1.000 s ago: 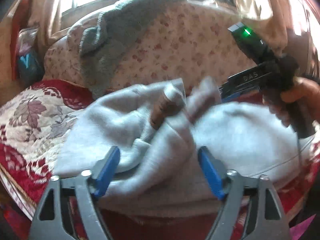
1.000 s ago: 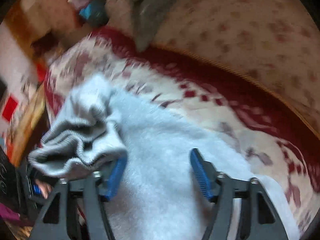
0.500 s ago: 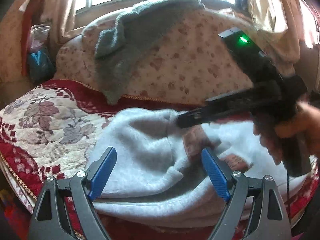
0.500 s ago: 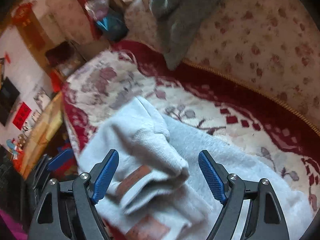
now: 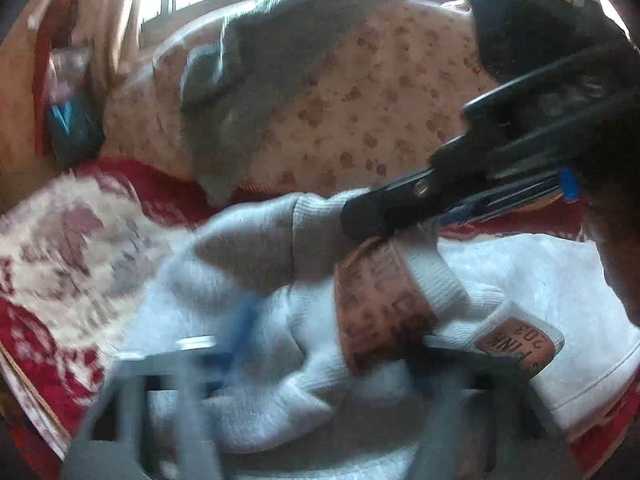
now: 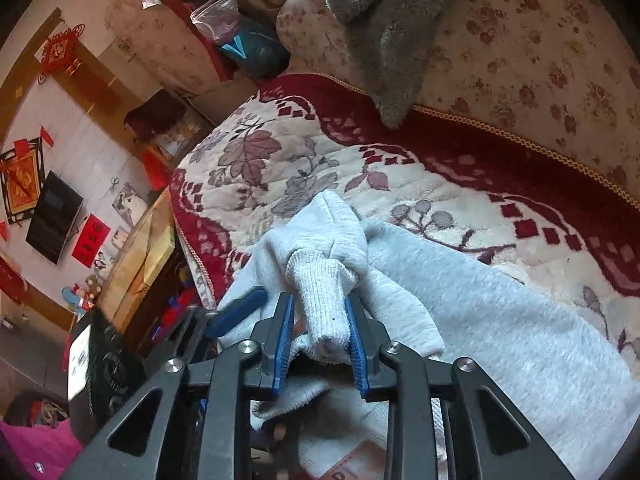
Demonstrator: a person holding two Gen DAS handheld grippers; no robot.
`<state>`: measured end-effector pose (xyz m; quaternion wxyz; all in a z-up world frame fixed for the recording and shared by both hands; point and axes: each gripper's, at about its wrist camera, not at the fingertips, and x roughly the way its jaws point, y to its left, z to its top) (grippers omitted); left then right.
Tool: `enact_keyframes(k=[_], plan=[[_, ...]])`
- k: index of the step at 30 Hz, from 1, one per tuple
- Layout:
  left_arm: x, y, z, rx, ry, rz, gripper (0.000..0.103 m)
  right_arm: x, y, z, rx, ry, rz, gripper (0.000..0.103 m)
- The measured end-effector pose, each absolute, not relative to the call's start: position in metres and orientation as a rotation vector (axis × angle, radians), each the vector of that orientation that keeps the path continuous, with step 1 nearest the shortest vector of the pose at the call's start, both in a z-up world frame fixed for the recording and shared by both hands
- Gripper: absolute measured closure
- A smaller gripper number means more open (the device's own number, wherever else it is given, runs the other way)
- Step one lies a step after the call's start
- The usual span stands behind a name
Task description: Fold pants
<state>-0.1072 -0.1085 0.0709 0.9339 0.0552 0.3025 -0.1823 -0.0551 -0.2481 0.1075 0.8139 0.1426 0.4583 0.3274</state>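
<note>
Light grey sweatpants lie bunched on a red and cream floral sofa cover. My right gripper is shut on a ribbed cuff of the pants. In the left wrist view the right gripper reaches in from the right onto the cuff. Brown printed bands show on the pants. My left gripper is blurred low in the frame, its fingers spread around the bunched cloth.
A dark grey garment hangs over the floral sofa back. The seat's left edge drops to a wooden table. A blue bag sits at the sofa's far end.
My right gripper has closed on the ribbed cuff, which it straddled open before. My left gripper has moved in closer to the bunched pants and is blurred.
</note>
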Motion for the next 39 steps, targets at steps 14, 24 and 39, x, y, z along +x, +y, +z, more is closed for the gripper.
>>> enact_keyframes(k=[14,24,39], plan=[[-0.161,-0.111,0.105,0.098,0.554,-0.487,0.079,-0.066,-0.249,0.121,0.25,0.947,0.654,0.064],[-0.151,-0.132,0.054,0.051,0.69,-0.45,0.073,-0.08,-0.269,0.054,0.162,0.949,0.428,0.024],[-0.166,-0.137,0.067,0.049,0.714,-0.412,0.026,-0.103,-0.297,0.049,0.126,0.96,0.333,0.018]])
